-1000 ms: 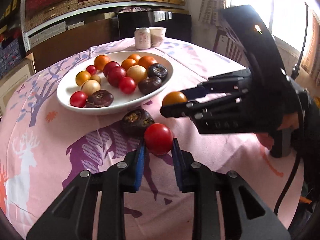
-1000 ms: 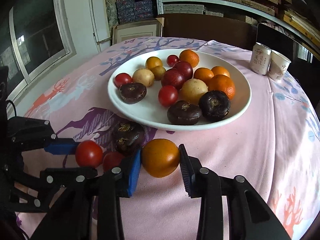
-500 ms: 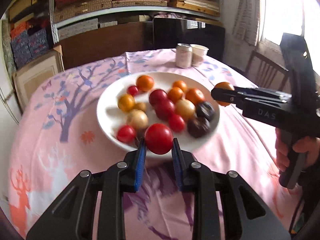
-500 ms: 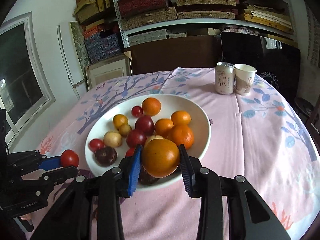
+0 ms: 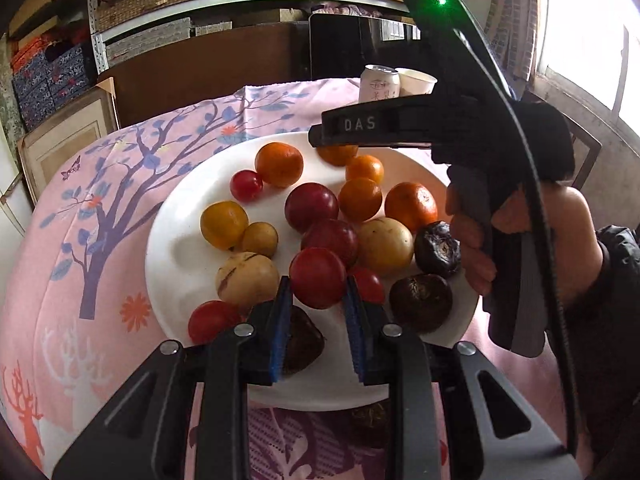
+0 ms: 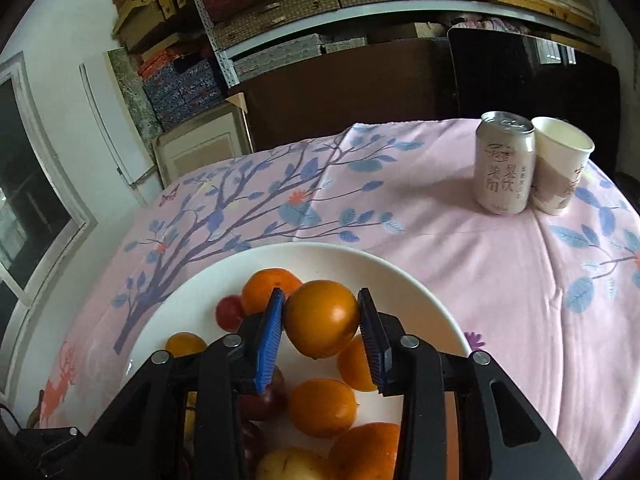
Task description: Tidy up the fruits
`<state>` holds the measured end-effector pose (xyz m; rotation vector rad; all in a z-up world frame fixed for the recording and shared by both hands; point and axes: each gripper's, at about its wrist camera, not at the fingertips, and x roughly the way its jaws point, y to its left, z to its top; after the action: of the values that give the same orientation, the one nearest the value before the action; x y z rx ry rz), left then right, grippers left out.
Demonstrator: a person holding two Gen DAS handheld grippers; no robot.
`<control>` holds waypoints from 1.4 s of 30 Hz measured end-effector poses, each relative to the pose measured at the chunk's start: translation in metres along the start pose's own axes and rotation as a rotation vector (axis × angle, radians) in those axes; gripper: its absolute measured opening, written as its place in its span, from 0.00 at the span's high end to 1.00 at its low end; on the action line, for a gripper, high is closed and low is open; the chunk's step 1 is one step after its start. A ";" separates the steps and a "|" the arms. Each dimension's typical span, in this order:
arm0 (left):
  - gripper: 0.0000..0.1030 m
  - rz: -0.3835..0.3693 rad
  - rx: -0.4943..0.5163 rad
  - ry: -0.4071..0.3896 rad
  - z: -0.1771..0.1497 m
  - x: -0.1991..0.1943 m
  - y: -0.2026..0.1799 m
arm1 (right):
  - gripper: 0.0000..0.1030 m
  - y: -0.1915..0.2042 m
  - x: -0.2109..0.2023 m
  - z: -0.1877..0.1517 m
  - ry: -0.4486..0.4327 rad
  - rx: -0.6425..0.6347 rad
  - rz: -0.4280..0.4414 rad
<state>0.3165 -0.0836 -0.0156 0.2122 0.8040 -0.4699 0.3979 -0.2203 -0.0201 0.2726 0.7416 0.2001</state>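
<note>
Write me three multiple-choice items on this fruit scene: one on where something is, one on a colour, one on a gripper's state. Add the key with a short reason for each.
1. Where does the drink can stand?
A. on the plate
B. on the tablecloth beside the paper cup
C. on a shelf

2. What colour is the fruit in the left gripper?
A. red
B. green
C. purple-black

3. What is the state of the right gripper?
A. open and empty
B. shut on a can
C. shut on an orange fruit

Key:
1 B: the can sits on the pink cloth next to the cup, beyond the white plate.
2 A: the red fruit sits between the blue pads.
3 C: both pads press the sides of the orange fruit above the plate.
</note>
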 end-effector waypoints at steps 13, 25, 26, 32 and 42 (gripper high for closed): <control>0.05 0.092 0.069 -0.156 -0.032 -0.077 -0.031 | 0.03 0.039 -0.135 -0.032 -0.132 -0.242 -0.135; 0.04 0.037 0.124 -0.114 -0.084 -0.095 -0.045 | 0.03 0.013 -0.171 -0.112 -0.035 -0.180 -0.026; 0.04 0.020 0.134 -0.101 -0.090 -0.093 -0.045 | 0.03 0.012 -0.168 -0.118 -0.016 -0.181 -0.012; 0.04 -0.013 0.151 -0.059 -0.101 -0.079 -0.050 | 0.03 0.027 -0.136 -0.131 0.136 -0.118 0.065; 0.04 -0.075 -0.054 0.050 -0.095 -0.041 -0.025 | 0.03 0.065 -0.078 -0.128 0.310 -0.072 0.095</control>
<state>0.2187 -0.0587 -0.0507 0.1449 0.8751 -0.5142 0.2480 -0.1586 -0.0401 0.2099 1.0269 0.3638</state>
